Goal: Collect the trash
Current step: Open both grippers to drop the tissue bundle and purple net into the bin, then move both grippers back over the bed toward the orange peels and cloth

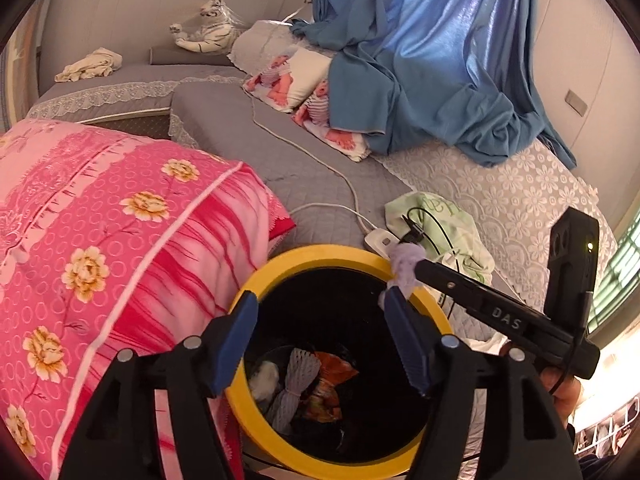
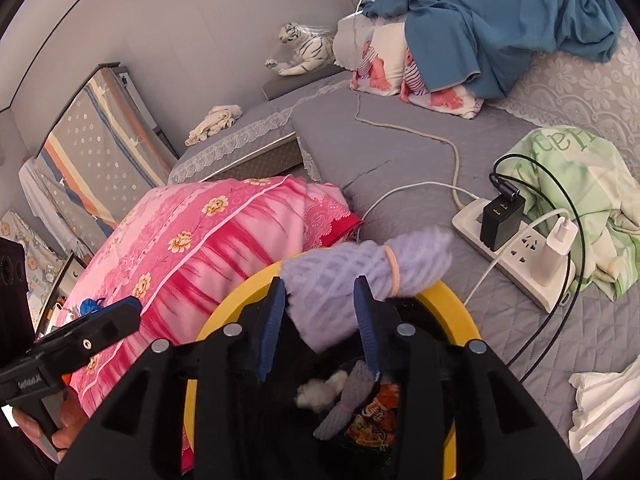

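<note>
Left wrist view: my left tongs (image 1: 320,344) are hanging spread and empty over the yellow-rimmed bin (image 1: 436,312), keeping it framed.

Right wrist view: my right tongs (image 2: 320,320) are sitting loosely around the lavender foam net (image 2: 340,276), poised above the rim so it drops inside.

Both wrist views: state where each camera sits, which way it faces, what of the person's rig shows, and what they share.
Left wrist: sits on the left claw, looks down into the yellow-rimmed bin beside the bed; the right claw reaches in from the right with purple netting.
Right wrist: sits on the right claw, looks down at the netting over the bin; the left claw's body and a hand show at left.
Shared: bin, netting, pink quilt, toy tiger.
</note>
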### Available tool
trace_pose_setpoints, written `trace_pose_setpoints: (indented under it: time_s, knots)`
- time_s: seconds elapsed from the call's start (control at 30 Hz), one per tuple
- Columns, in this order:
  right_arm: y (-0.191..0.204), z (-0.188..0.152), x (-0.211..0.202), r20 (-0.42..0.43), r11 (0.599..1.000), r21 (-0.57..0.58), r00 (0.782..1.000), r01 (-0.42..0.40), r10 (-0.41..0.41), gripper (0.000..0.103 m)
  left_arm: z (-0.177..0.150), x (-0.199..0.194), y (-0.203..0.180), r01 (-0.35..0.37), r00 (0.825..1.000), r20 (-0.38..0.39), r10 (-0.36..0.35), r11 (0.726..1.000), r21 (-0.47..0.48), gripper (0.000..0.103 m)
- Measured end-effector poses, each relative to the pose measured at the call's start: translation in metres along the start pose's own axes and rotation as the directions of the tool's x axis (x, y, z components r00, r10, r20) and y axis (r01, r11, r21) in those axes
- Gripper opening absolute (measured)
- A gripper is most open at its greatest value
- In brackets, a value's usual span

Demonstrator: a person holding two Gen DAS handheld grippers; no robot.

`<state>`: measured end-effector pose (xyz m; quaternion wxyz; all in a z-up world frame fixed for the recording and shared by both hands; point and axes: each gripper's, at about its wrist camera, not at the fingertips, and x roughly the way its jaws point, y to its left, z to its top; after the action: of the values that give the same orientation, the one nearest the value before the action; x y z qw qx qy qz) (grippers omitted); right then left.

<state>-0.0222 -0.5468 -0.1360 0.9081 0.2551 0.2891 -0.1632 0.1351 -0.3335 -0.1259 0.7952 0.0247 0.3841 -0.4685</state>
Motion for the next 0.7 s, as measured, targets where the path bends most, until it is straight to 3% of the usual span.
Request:
trace_pose_setpoints:
  time_s: [0.47, 0.57, 0.7]
  knots:
    - [0.021, 0.003, -0.008, 0.015, 0.998, -0.046, 0.999, -0.04, 0.04, 0.036, 0.009, -0.053, 0.036, -0.094, 0.99, 0.096, 0.099, 0.994, -0.048, 0.063]
    - [0.036, 0.006, -0.009, 0.021, 0.994, -0.079, 0.997, -0.073, 0.074, 0.043, 0.007, -0.072, 0.05, -0.133, 0.983, 0.122, 0.139, 0.989, -0.058, 0.065]
    - [0.066, 0.009, -0.006, 0.016, 0.983, -0.139, 0.992, -0.12, 0.124, 0.045, 0.003, -0.101, 0.071, -0.205, 0.965, 0.151, 0.215, 0.976, -0.077, 0.067]
